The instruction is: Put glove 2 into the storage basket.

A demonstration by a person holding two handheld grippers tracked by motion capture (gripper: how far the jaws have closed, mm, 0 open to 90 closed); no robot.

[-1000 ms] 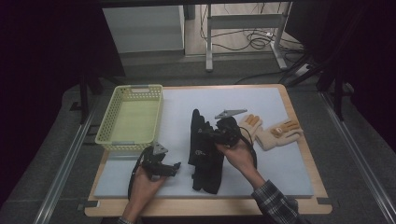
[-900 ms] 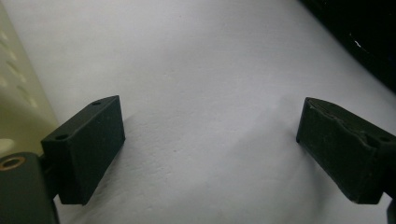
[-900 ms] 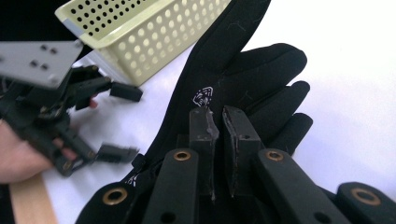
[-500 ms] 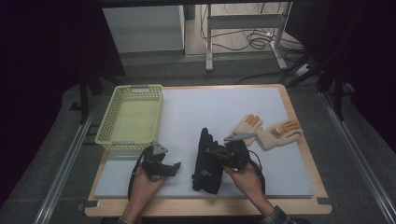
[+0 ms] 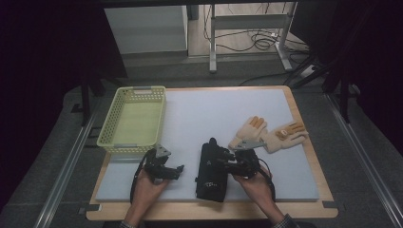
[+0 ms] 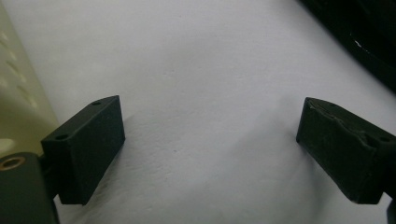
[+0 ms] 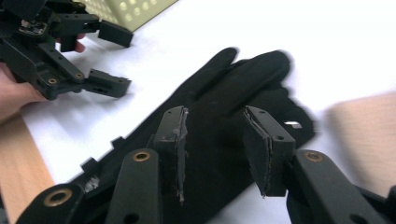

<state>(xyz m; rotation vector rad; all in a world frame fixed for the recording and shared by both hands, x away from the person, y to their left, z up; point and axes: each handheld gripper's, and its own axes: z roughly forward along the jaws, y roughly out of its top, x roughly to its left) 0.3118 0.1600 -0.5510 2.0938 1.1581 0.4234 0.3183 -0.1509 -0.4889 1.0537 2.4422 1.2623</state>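
A black glove lies flat on the white mat, fingers pointing away from me. My right gripper hovers at the glove's right side, pointing left over it. In the right gripper view its jaws have just been opening; the black glove shows beneath and between them, and the pads stand apart from it. My left gripper rests low on the mat left of the glove, open with bare mat between its fingers. The right gripper view shows the left gripper open too.
A yellow-green mesh basket stands empty at the mat's left. Two tan gloves lie right of the black one, just beyond my right hand. The wooden table edge runs close in front of the hands.
My right hand has come nearer and lower, bringing the black glove toward the front edge. Its jaws, shut before, now stand apart. The left gripper has stayed put.
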